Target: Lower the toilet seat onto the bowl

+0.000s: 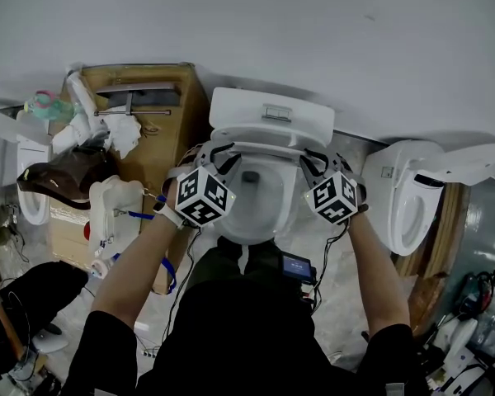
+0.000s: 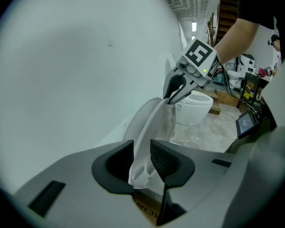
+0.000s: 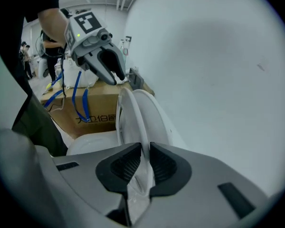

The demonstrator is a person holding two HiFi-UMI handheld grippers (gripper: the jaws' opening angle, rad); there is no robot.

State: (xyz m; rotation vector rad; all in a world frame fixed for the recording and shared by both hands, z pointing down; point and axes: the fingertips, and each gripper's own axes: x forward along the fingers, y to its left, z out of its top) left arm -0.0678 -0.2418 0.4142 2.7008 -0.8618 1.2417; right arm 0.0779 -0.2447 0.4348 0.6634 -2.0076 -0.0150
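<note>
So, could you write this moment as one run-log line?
left gripper: shut on toilet seat | right gripper: shut on toilet seat | toilet seat: upright, off bowl

On your left you have a brown cardboard box point(image 1: 177, 126) against the plain white wall point(image 1: 313, 31), on your right a spare white ceramic toilet point(image 1: 412, 196), and below you a small black blue-screened device point(image 1: 297, 266).
</note>
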